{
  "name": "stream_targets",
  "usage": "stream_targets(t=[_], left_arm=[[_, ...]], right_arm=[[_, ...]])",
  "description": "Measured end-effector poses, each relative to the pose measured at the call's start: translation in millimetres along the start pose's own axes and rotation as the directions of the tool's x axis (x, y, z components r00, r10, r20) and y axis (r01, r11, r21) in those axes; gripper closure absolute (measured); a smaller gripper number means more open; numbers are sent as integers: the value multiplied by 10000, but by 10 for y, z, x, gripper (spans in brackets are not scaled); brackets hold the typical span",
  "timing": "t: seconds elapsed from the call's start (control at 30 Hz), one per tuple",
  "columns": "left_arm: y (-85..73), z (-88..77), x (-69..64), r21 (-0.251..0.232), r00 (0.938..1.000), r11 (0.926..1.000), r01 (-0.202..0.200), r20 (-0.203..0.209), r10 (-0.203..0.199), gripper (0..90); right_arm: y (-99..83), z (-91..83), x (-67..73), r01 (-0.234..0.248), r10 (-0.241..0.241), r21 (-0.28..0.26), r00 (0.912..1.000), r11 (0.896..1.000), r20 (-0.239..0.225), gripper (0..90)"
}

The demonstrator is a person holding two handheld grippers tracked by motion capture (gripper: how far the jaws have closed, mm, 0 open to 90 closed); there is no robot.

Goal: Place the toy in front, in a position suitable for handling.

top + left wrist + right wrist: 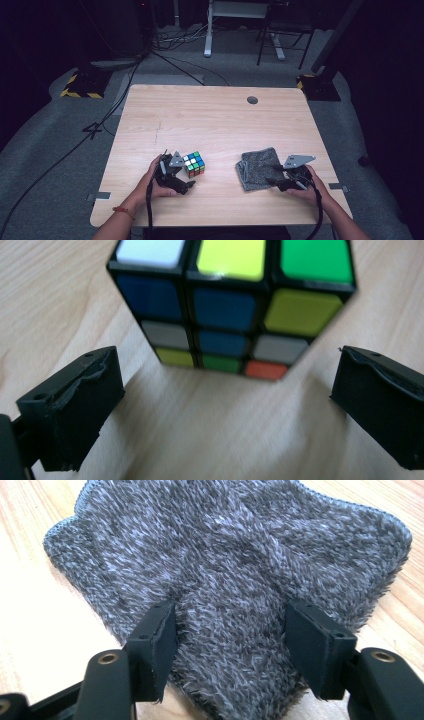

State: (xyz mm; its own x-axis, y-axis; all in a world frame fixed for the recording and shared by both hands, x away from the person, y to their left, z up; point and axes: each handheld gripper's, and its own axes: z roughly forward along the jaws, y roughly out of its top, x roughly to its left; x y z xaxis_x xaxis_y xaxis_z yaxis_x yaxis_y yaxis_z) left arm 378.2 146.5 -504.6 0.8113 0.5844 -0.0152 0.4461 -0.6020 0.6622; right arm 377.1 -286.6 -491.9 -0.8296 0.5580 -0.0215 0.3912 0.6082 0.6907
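Note:
A colour-scrambled puzzle cube [194, 164] stands on the wooden table [215, 120], left of centre near the front. My left gripper [185, 175] points at it from the left, jaws wide apart. In the left gripper view the cube [230, 305] sits just beyond the open left gripper [227, 385], touching neither jaw. A grey fuzzy cloth [259, 167] lies crumpled at the front right. My right gripper [272, 174] reaches onto its right edge. In the right gripper view the cloth [235, 555] spreads under the right gripper [230, 625], whose jaws stand apart over the pile, pinching no fold.
A round cable hole [252, 100] sits near the table's far edge. Cables trail from both grippers over the front edge. Beyond the table are floor cables, a white desk leg [208, 35] and yellow-black striped stand bases [82, 87].

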Motion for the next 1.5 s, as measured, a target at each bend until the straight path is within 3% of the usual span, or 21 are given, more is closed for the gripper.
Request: stream_targets(t=[0.17, 0.3, 0.5, 0.63, 0.73, 0.8, 0.9, 0.93, 1.03, 1.17, 1.33, 1.5], left_arm=[[49, 39, 28, -28, 9998, 9999, -100, 176, 100, 29], [107, 67, 42, -318, 9985, 9987, -394, 361, 405, 146], [173, 117, 19, -562, 9969, 9962, -673, 358, 694, 234], [189, 127, 2, -639, 9951, 9943, -849, 453, 879, 304], [217, 150, -17, -640, 9923, 9938, -908, 787, 957, 318], [252, 179, -39, -628, 9891, 9929, -1006, 1012, 1066, 322], [325, 243, -119, -641, 9779, 9873, -1452, 1424, 1530, 325], [325, 243, -119, -641, 9779, 9873, -1452, 1424, 1530, 326], [405, 319, -232, -720, 9594, 9776, -1977, 1905, 2081, 327], [448, 362, -316, -790, 9480, 9704, -2281, 2093, 2398, 327], [466, 384, -360, -853, 9411, 9664, -2424, 2212, 2556, 326], [486, 403, -379, -818, 9414, 9669, -2417, 2216, 2541, 317]], right_arm=[[-2, 0, 23, 2, -2, -17, 10000, 10000, -4, 387], [0, -2, 78, 82, -82, -25, 10000, 10000, -49, 387], [34, -49, 155, 392, -389, 78, 9988, 9992, -312, 355], [120, -123, 183, 793, -808, -553, 9964, 9953, -255, 349], [198, -110, 175, 1064, -1070, -674, 9942, 9920, -51, 327], [241, -62, 157, 1166, -1173, -731, 9931, 9905, -41, 313], [292, 27, 125, 1323, -1330, -645, 9911, 9891, -66, 302], [305, 52, 116, 1476, -1488, -559, 9887, 9875, -193, 302], [309, 118, 84, 1576, -1598, -488, 9861, 9863, -463, 299], [330, 254, 25, 1609, -1632, -371, 9839, 9863, -729, 306], [309, 297, 62, 1450, -1469, -300, 9859, 9890, -796, 324], [250, 285, 86, 697, -721, -340, 9946, 9970, -748, 345]])
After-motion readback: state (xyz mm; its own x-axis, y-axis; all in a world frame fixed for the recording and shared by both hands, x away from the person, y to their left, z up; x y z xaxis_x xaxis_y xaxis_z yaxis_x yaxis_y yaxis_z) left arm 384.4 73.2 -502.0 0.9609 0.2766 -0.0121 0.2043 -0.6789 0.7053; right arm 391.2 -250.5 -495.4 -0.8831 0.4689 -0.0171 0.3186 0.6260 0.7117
